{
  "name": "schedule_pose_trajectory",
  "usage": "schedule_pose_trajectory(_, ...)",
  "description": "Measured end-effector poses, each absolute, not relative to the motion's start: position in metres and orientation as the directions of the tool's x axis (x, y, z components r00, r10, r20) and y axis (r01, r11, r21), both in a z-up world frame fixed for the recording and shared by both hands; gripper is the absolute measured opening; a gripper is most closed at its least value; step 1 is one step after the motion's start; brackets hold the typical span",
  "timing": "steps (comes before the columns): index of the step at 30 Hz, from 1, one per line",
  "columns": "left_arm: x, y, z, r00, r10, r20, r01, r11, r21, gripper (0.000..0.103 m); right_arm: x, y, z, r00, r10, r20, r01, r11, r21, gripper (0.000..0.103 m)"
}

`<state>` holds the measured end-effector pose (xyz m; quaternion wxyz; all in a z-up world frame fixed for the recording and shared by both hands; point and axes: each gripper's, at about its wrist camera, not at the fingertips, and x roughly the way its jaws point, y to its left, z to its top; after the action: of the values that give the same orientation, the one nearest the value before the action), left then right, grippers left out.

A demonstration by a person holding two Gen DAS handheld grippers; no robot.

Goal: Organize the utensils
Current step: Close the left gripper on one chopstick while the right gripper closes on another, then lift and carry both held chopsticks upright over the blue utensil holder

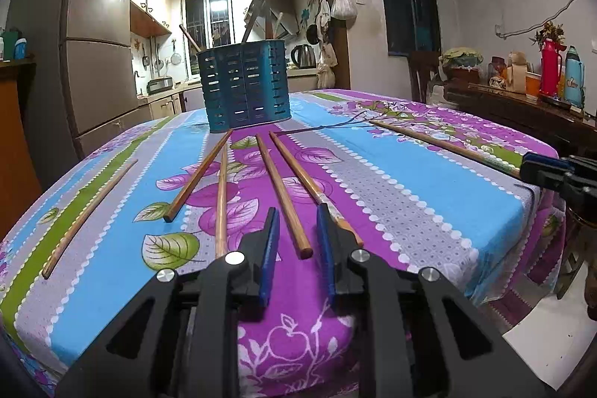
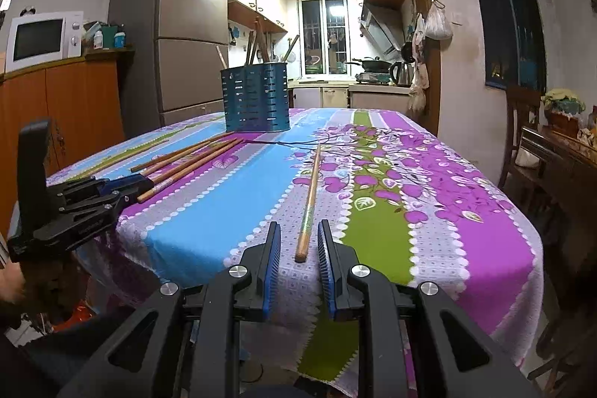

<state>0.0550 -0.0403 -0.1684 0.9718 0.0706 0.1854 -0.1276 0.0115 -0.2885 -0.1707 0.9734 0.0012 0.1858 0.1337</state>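
Ahead of both jaws: blue slotted holder, sticks upright inside, tops hard to make out. Between left gripper pads, untouched: brown chopstick end, jaws released. Between right gripper pads, likewise loose: lone chopstick, greenish sheen midway.

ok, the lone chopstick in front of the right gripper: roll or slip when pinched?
The lone chopstick looks round and glossy near its end, so it may roll sideways or slip. It looks thin, straight wood: probably stiff and light. The tablecloth may damp rolling.
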Motion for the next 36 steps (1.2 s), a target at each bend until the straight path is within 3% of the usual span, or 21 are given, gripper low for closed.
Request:
schedule_pose_trajectory(7, 0.053, -0.039, -0.170, 0.902, -0.234, -0.364, 0.281, 0.956, 0.082, 0.015, 0.013, -0.283, -0.178, 0.909, 0.235, -0.345, -0.239, 0.971, 0.033, 0.022)
schedule_pose_trajectory(8, 0.053, -0.039, -0.170, 0.901, -0.236, -0.363, 0.283, 0.956, 0.080, 0.010, 0.012, -0.283, -0.178, 0.910, 0.233, -0.343, -0.236, 0.971, 0.035, 0.018)
schedule_pose_trajectory(11, 0.052, -0.037, -0.170, 0.902, -0.236, -0.362, 0.280, 0.957, 0.075, 0.009, 0.013, -0.285, -0.179, 0.917, 0.217, -0.335, -0.211, 0.976, 0.052, 0.009)
schedule_pose_trajectory(22, 0.050, -0.028, -0.165, 0.909, -0.223, -0.352, 0.260, 0.964, 0.059, 0.005, 0.012, -0.284, -0.167, 0.924, 0.208, -0.320, -0.204, 0.978, 0.046, 0.007)
schedule_pose_trajectory(36, 0.043, -0.025, -0.082, 0.957, -0.237, -0.165, 0.254, 0.963, 0.094, 0.005, 0.004, -0.287, -0.079, 0.954, 0.226, -0.195, -0.241, 0.969, -0.061, 0.007)
